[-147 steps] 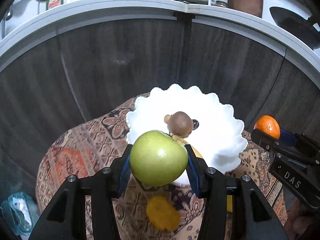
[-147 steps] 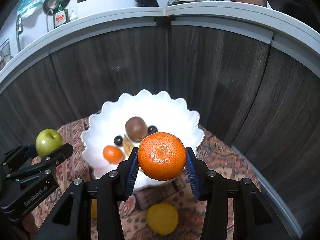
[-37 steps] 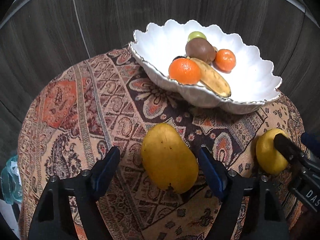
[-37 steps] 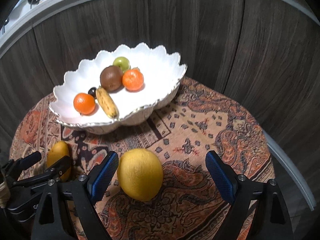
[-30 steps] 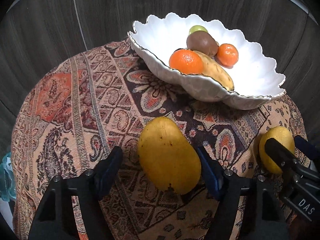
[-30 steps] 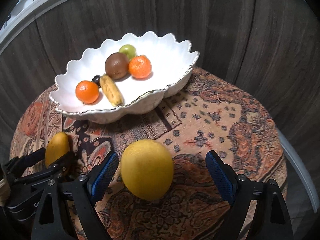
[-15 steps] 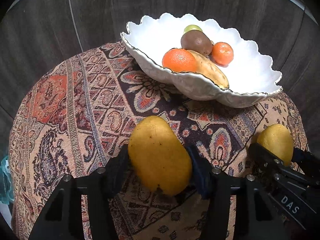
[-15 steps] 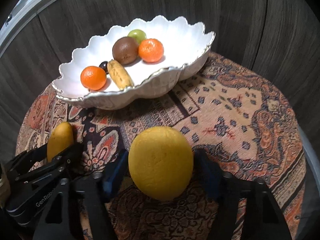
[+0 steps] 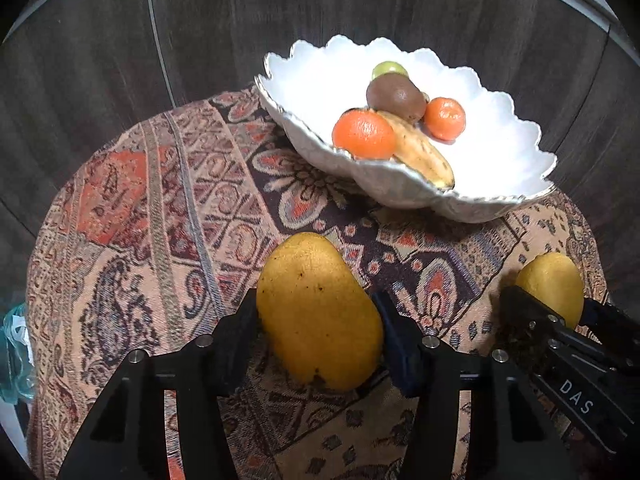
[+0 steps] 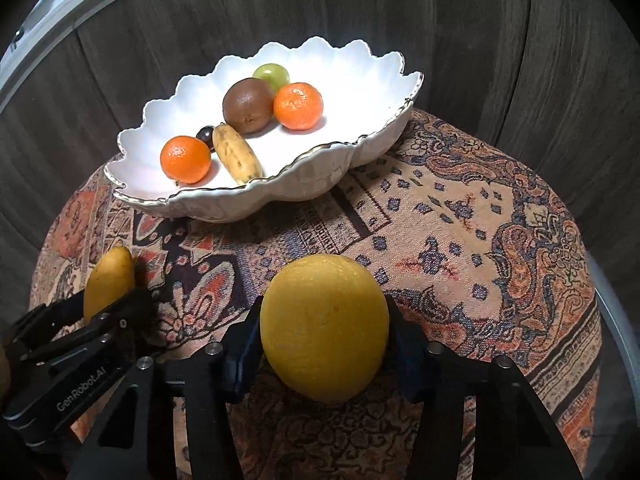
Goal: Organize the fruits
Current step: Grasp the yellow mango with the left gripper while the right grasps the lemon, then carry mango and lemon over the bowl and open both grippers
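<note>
A yellow mango [image 9: 312, 280] lies on the patterned cloth, and my left gripper [image 9: 316, 308] is shut on it with both pads against its sides. The right wrist view has the mango [image 10: 108, 276] at the lower left, inside the left gripper [image 10: 86, 312]. My right gripper [image 10: 323, 320] is closing on a round yellow lemon [image 10: 324, 332], and its pads touch both sides. That lemon [image 9: 552, 276] and the right gripper [image 9: 550, 304] also show at the left wrist view's right edge. Behind them stands a white scalloped bowl [image 10: 280, 196] [image 9: 400, 188].
The bowl holds two oranges [image 10: 185, 159] [image 10: 298, 105], a brown fruit [image 10: 248, 105], a green fruit [image 10: 273, 75], a small banana [image 10: 237, 155] and a dark grape [image 10: 205, 135]. The round table's cloth [image 10: 460, 220] drops off at its edges. Dark wood panels [image 9: 120, 60] stand close behind.
Both grippers closed from wide open onto their fruit, the left on the mango and the right on the lemon. Both wrist views drew slightly nearer the fruit. The bowl's contents are unchanged.
</note>
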`<action>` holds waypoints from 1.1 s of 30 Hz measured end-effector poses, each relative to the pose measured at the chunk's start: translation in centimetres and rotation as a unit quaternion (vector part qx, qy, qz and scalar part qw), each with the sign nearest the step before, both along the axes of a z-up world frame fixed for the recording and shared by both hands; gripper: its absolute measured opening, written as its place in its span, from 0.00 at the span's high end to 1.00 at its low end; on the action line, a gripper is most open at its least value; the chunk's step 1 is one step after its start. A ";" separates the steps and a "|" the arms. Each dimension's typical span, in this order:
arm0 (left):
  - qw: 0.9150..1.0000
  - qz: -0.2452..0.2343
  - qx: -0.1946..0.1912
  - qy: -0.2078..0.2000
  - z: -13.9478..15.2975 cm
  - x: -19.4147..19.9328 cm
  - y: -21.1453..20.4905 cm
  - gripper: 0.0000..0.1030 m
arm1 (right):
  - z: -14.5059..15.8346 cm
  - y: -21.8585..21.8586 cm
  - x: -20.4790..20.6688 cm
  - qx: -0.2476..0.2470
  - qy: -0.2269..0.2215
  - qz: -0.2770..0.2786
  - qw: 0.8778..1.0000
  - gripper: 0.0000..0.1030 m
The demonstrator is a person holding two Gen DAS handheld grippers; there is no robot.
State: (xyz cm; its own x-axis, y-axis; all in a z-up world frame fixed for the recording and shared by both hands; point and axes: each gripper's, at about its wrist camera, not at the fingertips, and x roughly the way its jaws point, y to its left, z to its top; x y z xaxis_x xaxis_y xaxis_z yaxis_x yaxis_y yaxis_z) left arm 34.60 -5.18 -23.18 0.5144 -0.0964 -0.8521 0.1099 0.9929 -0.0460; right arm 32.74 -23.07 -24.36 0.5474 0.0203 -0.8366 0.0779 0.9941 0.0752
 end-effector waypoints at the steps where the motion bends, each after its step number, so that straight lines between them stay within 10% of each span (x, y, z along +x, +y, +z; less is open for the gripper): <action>1: 1.000 0.000 0.000 -0.004 0.4 -0.1 0.1 0.47 | 0.2 0.0 -0.2 0.000 -0.002 0.000 1.000 0.47; 33: 0.995 -0.027 0.000 -0.099 10.7 5.3 -0.9 0.47 | 10.3 0.0 4.4 -0.022 -0.103 0.013 0.994 0.48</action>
